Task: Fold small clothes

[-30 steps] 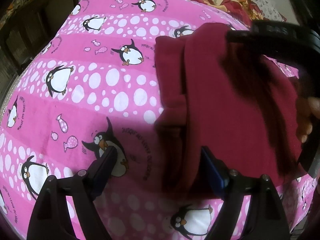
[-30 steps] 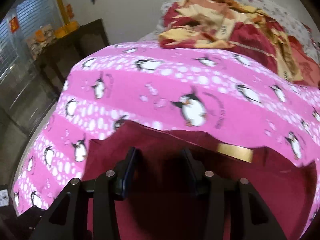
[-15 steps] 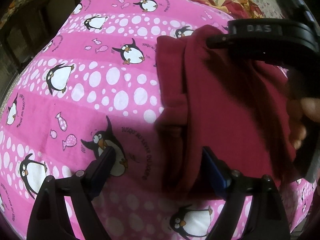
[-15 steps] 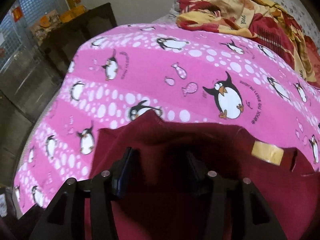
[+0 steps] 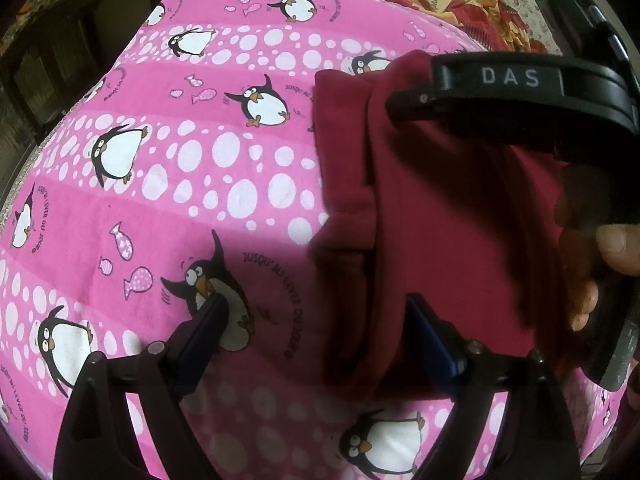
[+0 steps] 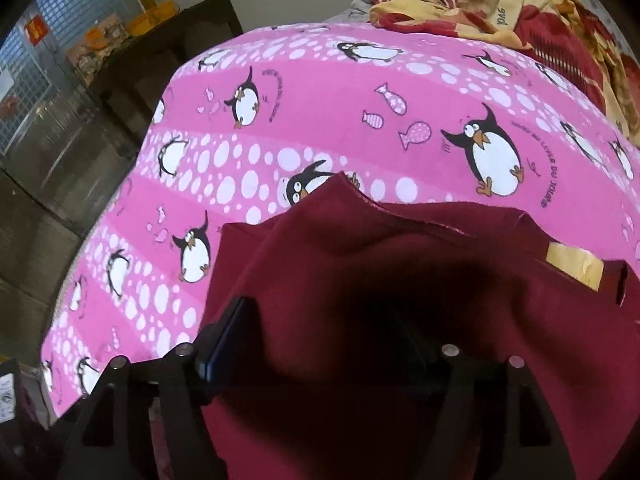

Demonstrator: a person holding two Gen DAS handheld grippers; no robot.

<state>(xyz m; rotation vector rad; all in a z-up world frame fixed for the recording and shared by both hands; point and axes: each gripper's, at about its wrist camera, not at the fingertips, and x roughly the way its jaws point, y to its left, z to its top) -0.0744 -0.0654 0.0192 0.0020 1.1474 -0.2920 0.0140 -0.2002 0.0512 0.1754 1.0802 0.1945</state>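
A small maroon garment (image 5: 452,216) lies partly folded on the pink penguin bedsheet (image 5: 168,184). My left gripper (image 5: 316,320) is open and empty, low over the sheet at the garment's near left edge, with its right finger (image 5: 428,332) on the cloth. The right gripper's black body (image 5: 516,92) hangs over the garment's far right part. In the right wrist view my right gripper (image 6: 328,328) is open just above the maroon garment (image 6: 400,272), whose yellow label (image 6: 576,264) shows at the right.
A crumpled red and yellow blanket (image 6: 500,4) lies at the far end of the bed. Dark wooden furniture (image 6: 168,52) stands beyond the bed's left edge, by a metal grille (image 6: 60,92).
The right gripper has moved in over the garment, further left in the left wrist view, and its fingers look wider apart. The left gripper has hardly moved.
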